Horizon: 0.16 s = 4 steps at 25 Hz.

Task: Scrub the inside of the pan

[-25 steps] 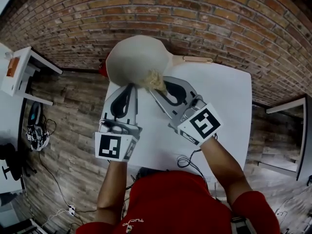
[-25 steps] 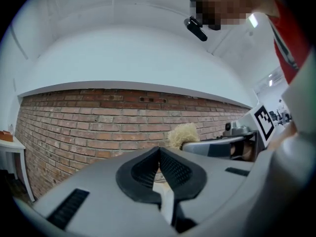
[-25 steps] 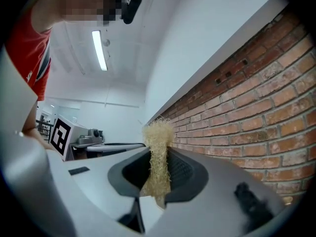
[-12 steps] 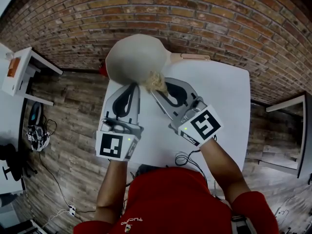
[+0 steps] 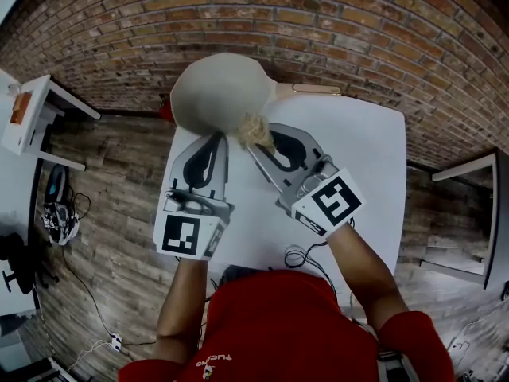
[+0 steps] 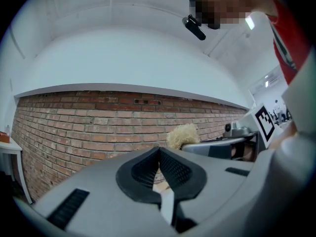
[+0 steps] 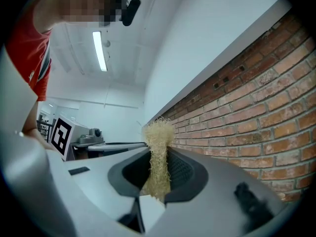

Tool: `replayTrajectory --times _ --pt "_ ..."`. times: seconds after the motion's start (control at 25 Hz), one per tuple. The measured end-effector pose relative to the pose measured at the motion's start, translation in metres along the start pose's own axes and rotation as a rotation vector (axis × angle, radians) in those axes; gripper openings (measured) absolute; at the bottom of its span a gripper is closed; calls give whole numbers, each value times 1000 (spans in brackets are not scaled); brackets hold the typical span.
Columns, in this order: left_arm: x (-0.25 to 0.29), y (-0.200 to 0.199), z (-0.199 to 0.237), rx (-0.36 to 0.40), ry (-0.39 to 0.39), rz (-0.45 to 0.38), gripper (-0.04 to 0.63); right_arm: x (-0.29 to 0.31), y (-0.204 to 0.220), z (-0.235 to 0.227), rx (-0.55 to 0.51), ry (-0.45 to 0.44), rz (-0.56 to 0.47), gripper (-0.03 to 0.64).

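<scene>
Big brick wall [image 5: 342,22] at the back, wooden floor [image 5: 119,173] down below on the left. White counter [image 5: 366,165] in the middle, flat and smooth, bare except at its far left corner. There, the pan [image 5: 223,90]: pale and round, with a handle [image 5: 318,89] pointing right along the far edge. Left gripper [image 5: 212,139] at the pan's near edge, jaws pressed together, with a pale sliver low in the gap. Most likely the pan's rim, so probably holding the pan still. Right gripper [image 5: 258,143] just beside it, jaws closed tight on a scrubber [image 7: 158,132], a fluffy straw-colored tuft sticking out past the tips. Scrubber touching the pan at its near edge, on the right side. Looks like the scrubbing step, right at the rim, with most of the inside not yet reached. Next: hold the pan steady, push the tuft farther in, press down softly and rub round and round. Careful near the counter's corner, to stop the pan sliding off.
</scene>
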State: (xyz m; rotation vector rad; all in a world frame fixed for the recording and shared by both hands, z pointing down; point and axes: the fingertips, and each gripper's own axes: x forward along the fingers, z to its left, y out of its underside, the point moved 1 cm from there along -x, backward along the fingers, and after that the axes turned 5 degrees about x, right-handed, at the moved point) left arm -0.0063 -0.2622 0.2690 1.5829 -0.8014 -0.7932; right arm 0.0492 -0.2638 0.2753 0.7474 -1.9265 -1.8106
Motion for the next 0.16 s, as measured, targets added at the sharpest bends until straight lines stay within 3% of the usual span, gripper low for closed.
replayTrajectory --times 0.16 --pt "-1 -1 0 1 0 1 14 0 -1 2 -1 -2 -2 86"
